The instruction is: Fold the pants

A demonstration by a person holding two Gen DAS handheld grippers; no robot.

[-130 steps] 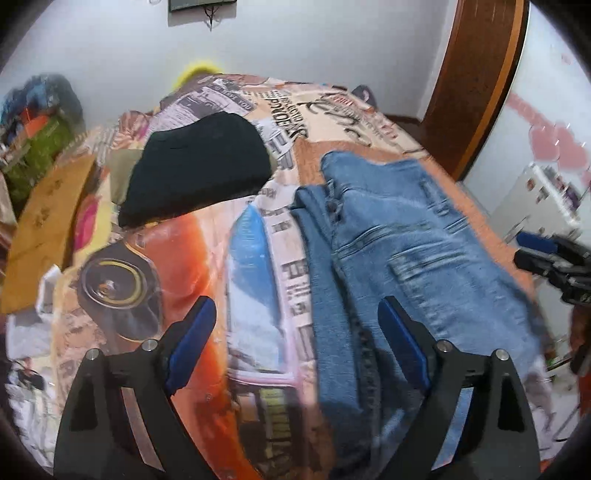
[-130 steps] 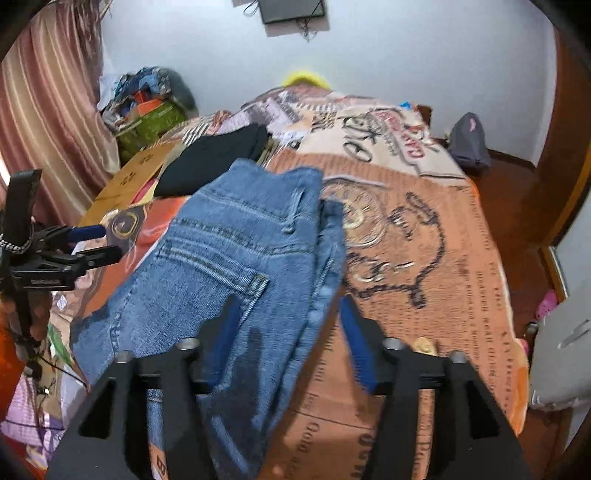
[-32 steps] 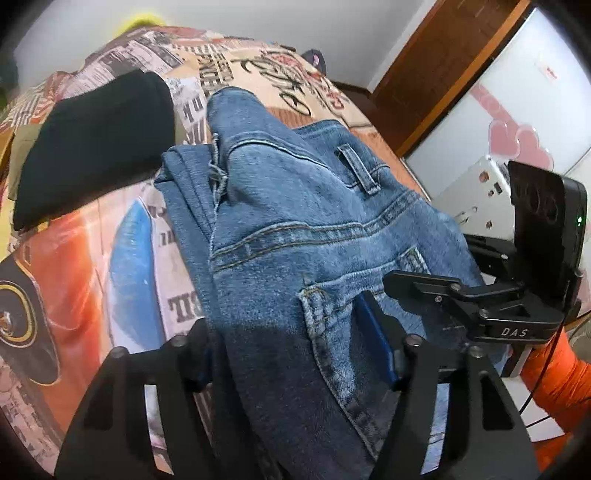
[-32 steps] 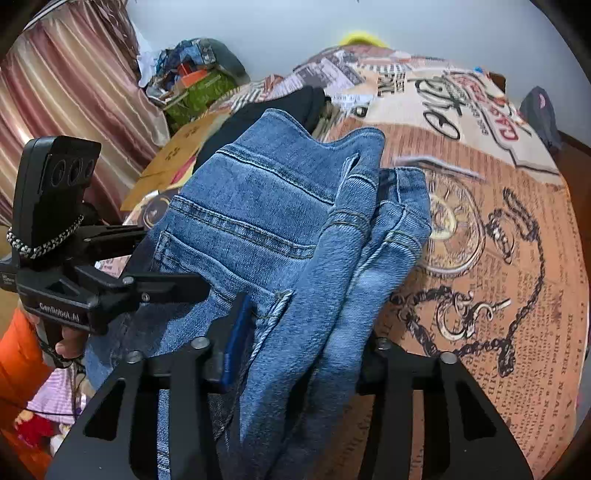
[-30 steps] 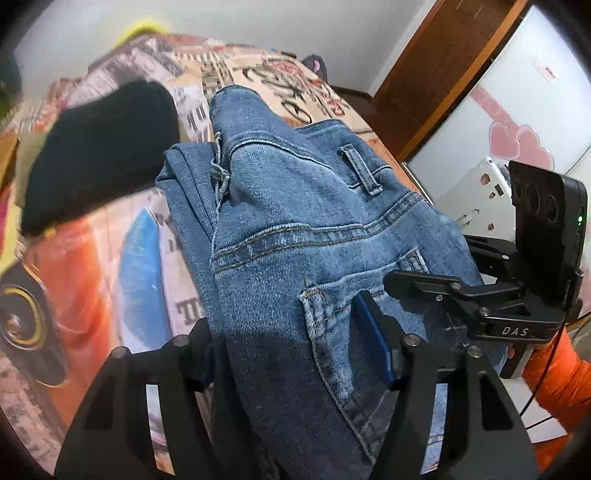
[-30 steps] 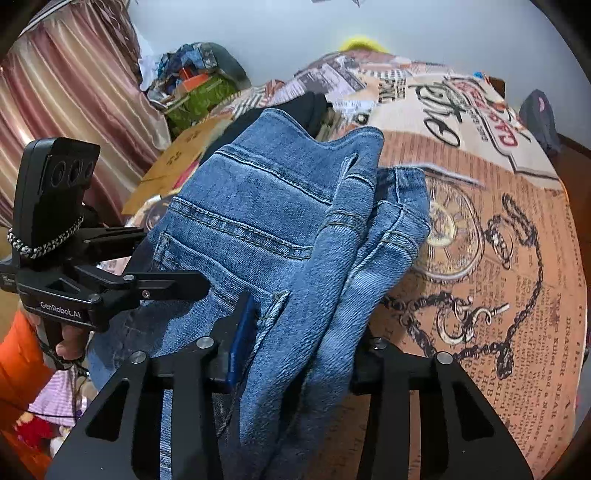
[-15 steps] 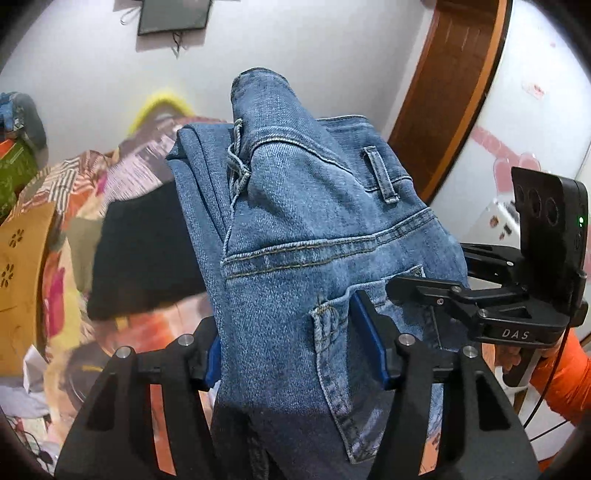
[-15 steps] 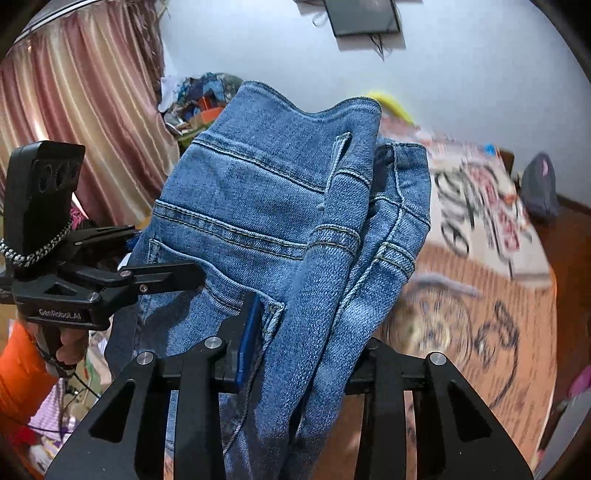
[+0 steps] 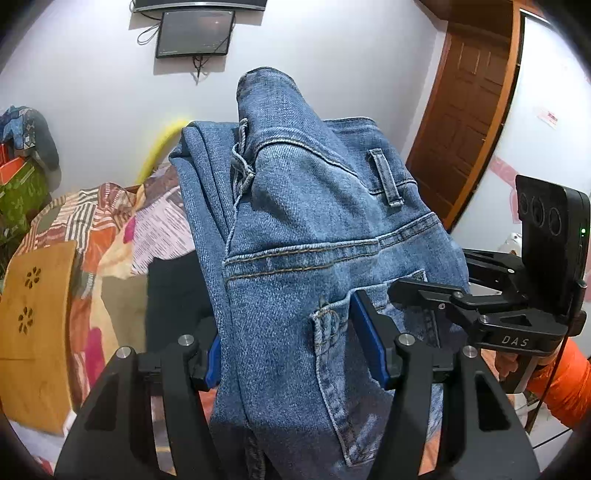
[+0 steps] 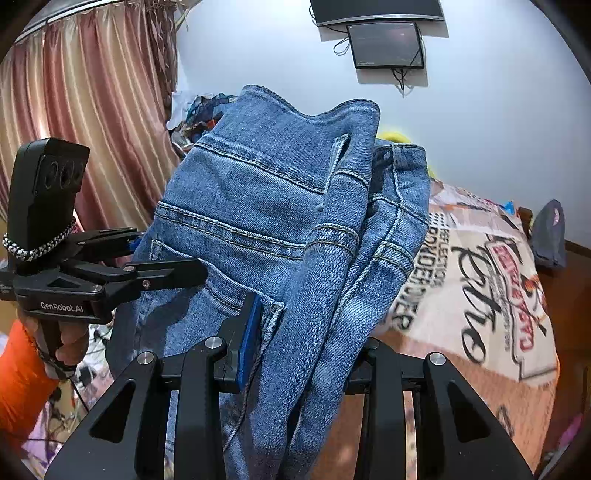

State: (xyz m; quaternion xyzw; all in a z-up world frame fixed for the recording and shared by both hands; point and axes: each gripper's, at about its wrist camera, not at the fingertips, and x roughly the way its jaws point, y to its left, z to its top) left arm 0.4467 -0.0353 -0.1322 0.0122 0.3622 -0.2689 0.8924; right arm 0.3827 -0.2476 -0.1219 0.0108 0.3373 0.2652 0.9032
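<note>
Folded blue jeans point(image 9: 314, 221) hang in the air above the bed, held from two sides. My left gripper point(image 9: 291, 350) is shut on the bundle near the back pocket, its blue pads pressing the denim. My right gripper point(image 10: 306, 347) is shut on the thick folded edge of the jeans point(image 10: 258, 206). Each gripper shows in the other's view: the right one point(image 9: 424, 291) reaches in from the right, the left one point(image 10: 177, 271) from the left, each held by a hand in an orange sleeve. The lower part of the jeans is hidden below the fingers.
The bed point(image 10: 480, 277) with its printed cover lies below and to the right. A black folded garment point(image 9: 173, 288) and a wooden board point(image 9: 33, 314) sit at the left. A door point(image 9: 469, 122), a wall screen point(image 9: 194, 31) and curtains point(image 10: 92, 110) surround the bed.
Both grippers, open over the flat jeans several seconds ago, now grip them. Over the last second they lifted the bundle off the bed, and the views tilted up toward the wall.
</note>
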